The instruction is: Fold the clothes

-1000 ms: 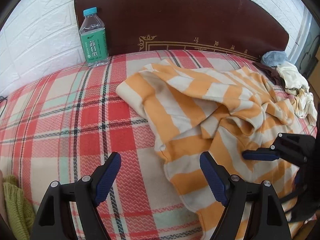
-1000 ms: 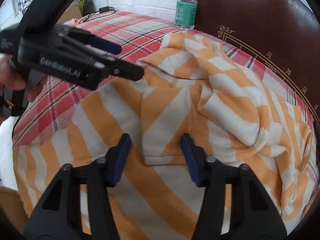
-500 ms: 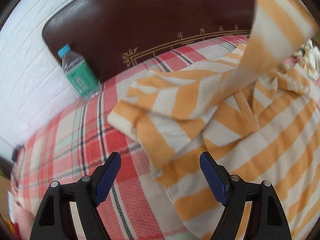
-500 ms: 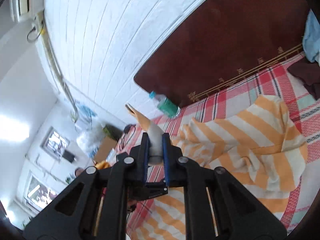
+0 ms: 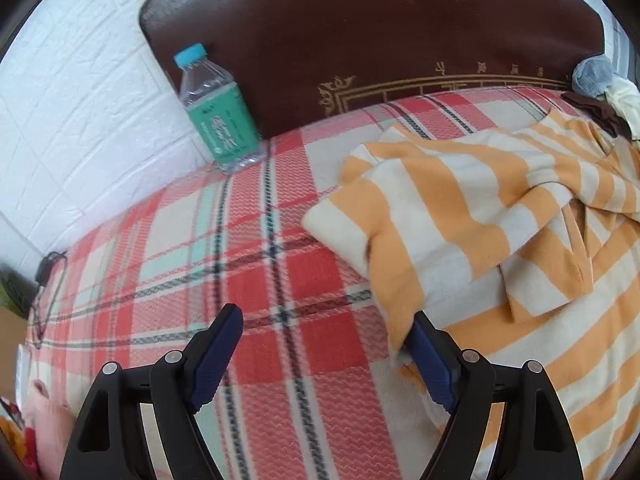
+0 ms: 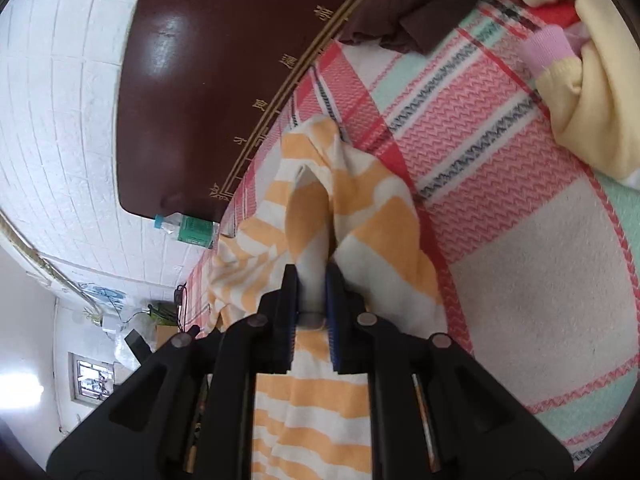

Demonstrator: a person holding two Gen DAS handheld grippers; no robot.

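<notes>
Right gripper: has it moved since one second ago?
Yes. The right gripper was open low over the striped shirt; now it is shut on a fold, turned toward the headboard and the bed's clothes pile.

Orange-and-white striped garment (image 5: 472, 216), rumpled on the bed, one fold lifted.
</notes>
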